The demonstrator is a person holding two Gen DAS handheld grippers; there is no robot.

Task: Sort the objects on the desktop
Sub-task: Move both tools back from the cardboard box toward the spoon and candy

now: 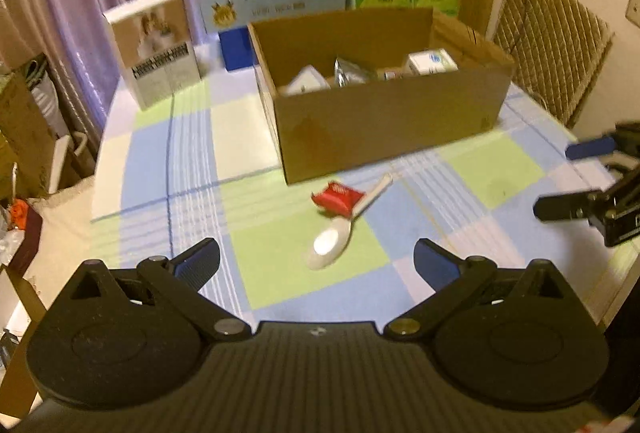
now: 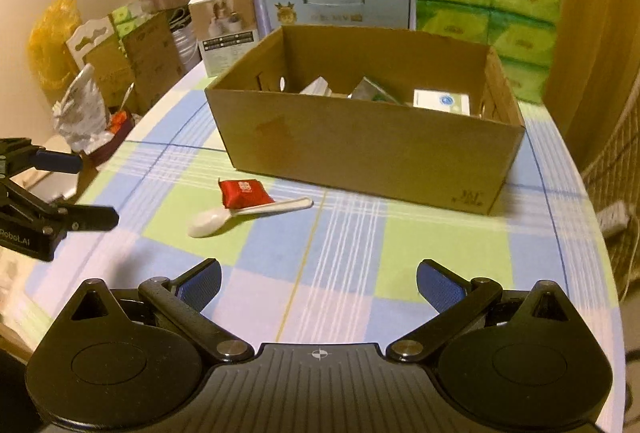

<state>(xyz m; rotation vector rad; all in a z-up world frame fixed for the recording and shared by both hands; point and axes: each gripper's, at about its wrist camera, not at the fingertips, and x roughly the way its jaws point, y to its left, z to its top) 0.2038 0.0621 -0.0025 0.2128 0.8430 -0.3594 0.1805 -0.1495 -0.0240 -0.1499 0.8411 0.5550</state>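
Two tools hover low over a checked worktop (image 2: 344,245), both spread wide and empty: the left tool (image 1: 316,265) and the right tool (image 2: 319,283). Just ahead lie a white spoon (image 2: 224,219) and a red packet (image 2: 244,193) resting on its handle, still unsorted. Behind them a cardboard box (image 2: 360,149) already holds several small packages. Beyond stand cartons and green tissue packs (image 2: 488,17). Nothing blocks the reach.
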